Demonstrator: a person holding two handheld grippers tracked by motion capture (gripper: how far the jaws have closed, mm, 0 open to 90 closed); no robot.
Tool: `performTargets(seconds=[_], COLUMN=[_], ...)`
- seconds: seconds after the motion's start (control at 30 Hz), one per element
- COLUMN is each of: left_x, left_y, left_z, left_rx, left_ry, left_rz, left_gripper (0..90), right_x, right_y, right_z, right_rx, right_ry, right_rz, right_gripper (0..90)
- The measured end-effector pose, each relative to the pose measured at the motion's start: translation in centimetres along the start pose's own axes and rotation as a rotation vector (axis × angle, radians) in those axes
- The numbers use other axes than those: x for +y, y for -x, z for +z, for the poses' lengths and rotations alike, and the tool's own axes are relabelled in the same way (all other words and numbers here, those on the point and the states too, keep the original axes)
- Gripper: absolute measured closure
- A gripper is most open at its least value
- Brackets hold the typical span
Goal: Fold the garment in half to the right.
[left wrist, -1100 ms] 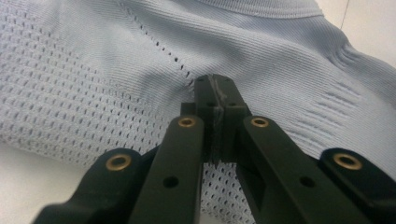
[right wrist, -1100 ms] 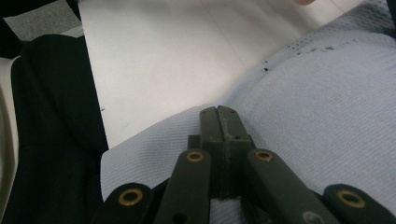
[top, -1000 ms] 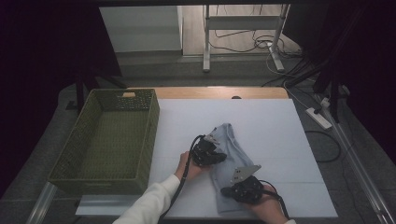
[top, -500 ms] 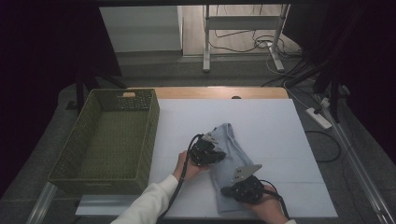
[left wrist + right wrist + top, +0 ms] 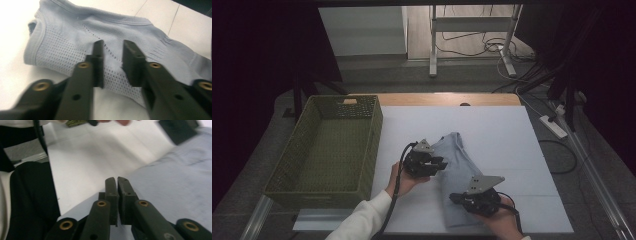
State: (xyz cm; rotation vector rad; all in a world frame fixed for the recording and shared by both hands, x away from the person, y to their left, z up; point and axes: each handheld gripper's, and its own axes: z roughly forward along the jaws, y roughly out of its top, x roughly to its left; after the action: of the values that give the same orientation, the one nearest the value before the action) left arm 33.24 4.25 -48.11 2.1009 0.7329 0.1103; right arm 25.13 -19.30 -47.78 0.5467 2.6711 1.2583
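Garment (image 5: 455, 167): pale blue-grey knit with mesh panels, folded into a long strip. Lies flat on the white worktop (image 5: 492, 130), right of centre, running from mid-worktop toward the near edge.

Left gripper (image 5: 440, 164): held over the garment's far left edge. Jaws have just been opening; the left gripper view shows them narrowly parted above the mesh (image 5: 75, 50), nothing between the pads, fabric lying free beneath.

Right gripper (image 5: 454, 197): low at the garment's near end, pointing left. Jaws nearly closed, a thin slit between the pads in the right gripper view. Whether a fold of cloth (image 5: 175, 167) is pinched there is hard to tell; the tips sit at the garment's edge where it meets the worktop.

Basket (image 5: 282, 175): olive-green woven, rectangular, on the worktop's left side, well apart from the garment.

Person: white sleeve (image 5: 362, 222) enters from the near edge; one hand on each gripper.
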Motion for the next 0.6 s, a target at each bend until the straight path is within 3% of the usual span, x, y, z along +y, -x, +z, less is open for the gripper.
performTargets(seconds=[0.3, 0.43, 0.6], left_x=[-0.8, -1.1, -1.5], left_y=[-0.1, -0.1, 0.2], left_z=[-1.3, -2.0, -3.2], left_rx=[0.032, 0.037, 0.05], left_ry=[0.006, 0.026, 0.032], left_rz=[-0.038, -0.064, -0.062], left_gripper=[44.1, 39.6, 38.3], right_x=[-0.5, -0.6, -0.7], right_y=[1.8, 2.3, 2.8], right_z=[-1.3, -1.6, -1.9], right_rx=[-0.1, -0.145, -0.187], right_ry=[0.059, 0.069, 0.082], right_rz=[0.071, 0.079, 0.083], right_gripper=[63.6, 58.2, 55.4])
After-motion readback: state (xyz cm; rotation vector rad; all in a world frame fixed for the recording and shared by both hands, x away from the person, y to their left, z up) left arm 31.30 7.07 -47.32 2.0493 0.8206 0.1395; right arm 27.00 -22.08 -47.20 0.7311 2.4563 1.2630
